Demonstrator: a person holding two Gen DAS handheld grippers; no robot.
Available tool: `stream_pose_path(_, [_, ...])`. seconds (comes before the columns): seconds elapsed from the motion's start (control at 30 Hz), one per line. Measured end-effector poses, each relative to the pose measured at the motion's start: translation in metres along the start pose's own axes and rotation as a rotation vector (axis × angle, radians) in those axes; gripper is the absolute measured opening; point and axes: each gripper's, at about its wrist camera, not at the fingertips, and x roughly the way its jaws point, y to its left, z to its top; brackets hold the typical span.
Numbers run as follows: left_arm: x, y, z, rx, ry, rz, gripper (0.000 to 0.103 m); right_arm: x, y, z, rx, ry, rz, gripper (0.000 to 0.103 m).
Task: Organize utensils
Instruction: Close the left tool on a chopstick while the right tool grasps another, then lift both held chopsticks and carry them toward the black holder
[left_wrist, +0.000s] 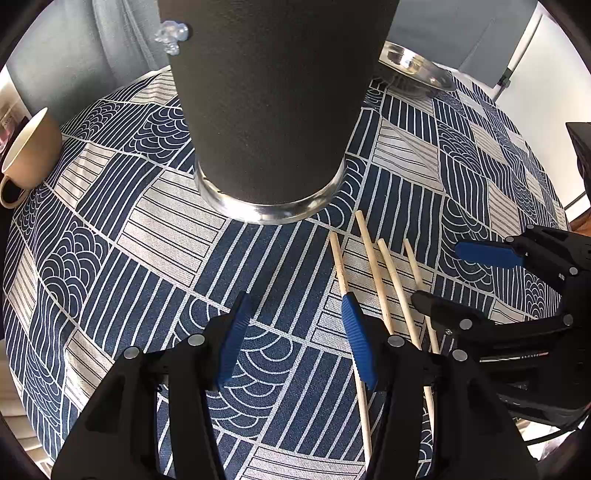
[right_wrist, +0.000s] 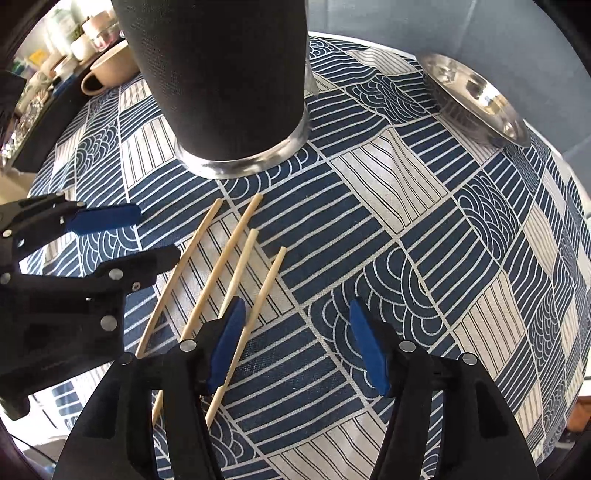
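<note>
Four chopsticks (left_wrist: 388, 288) lie side by side on the cloth (left_wrist: 147, 240), long axes running near to far toward the cup (left_wrist: 269, 110), between both released claws: left claw (left_wrist: 291, 332), right claw (right_wrist: 295, 343).

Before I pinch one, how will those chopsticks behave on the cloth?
The chopsticks look thin, round and stiff, so one would probably roll sideways if nudged. They lie flat and close together on the tablecloth, so the right gripper may catch a neighbour. Probably very light.
</note>
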Motion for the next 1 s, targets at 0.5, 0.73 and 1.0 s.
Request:
stream_pose_path(0.5, [0.009,-0.019,0.012,0.090,0.035,0.061,0.037,-0.007,-0.011,-0.016,-0.034,0.060,0.023,0.029])
stream_pose_path(0.73, [0.003,0.002,0.008,0.050,0.101,-0.008,0.005,-0.005,-0.021,-0.006,-0.045,0.073,0.052,0.006])
stream_pose_path(1.0, [-0.006,0.022,-0.009,-0.013,0.142,-0.068,0.004,-0.015,-0.056,-0.006,0.052,0.081,0.217,0.004])
